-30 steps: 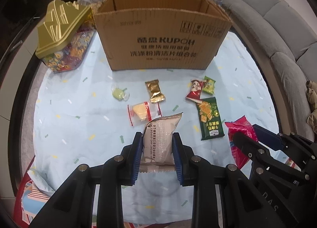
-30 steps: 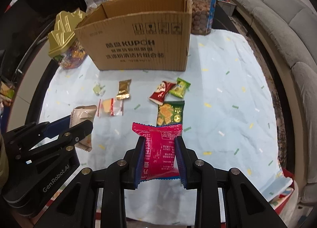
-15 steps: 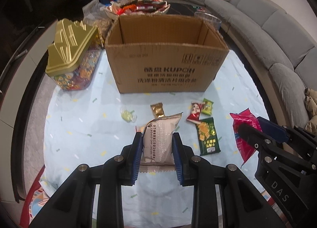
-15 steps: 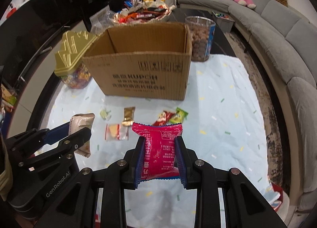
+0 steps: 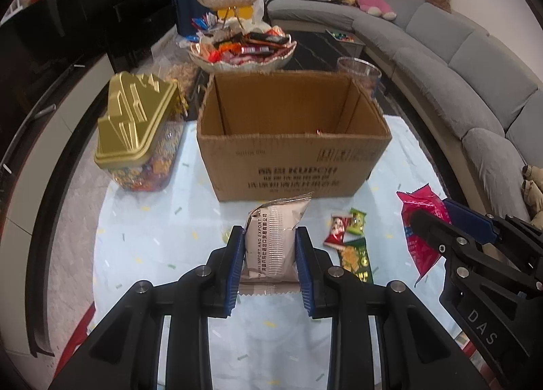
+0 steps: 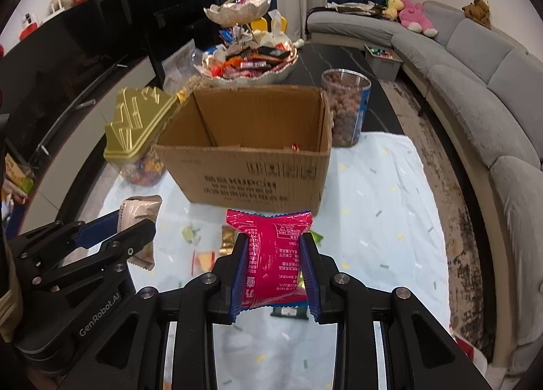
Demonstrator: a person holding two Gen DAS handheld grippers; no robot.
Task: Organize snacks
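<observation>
Left gripper (image 5: 269, 261) clamps the silver packet (image 5: 275, 237), right gripper (image 6: 275, 271) clamps the red packet (image 6: 271, 254), both short of the cardboard box (image 5: 292, 156). I clear the near rim first, release over the opening.

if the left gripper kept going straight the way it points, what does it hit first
Most likely the near wall of the cardboard box, which stands straight ahead of the left gripper and the silver snack packet it holds. Depth is unclear: since it points downward, it could meet the tablecloth just short of the box instead.
</observation>
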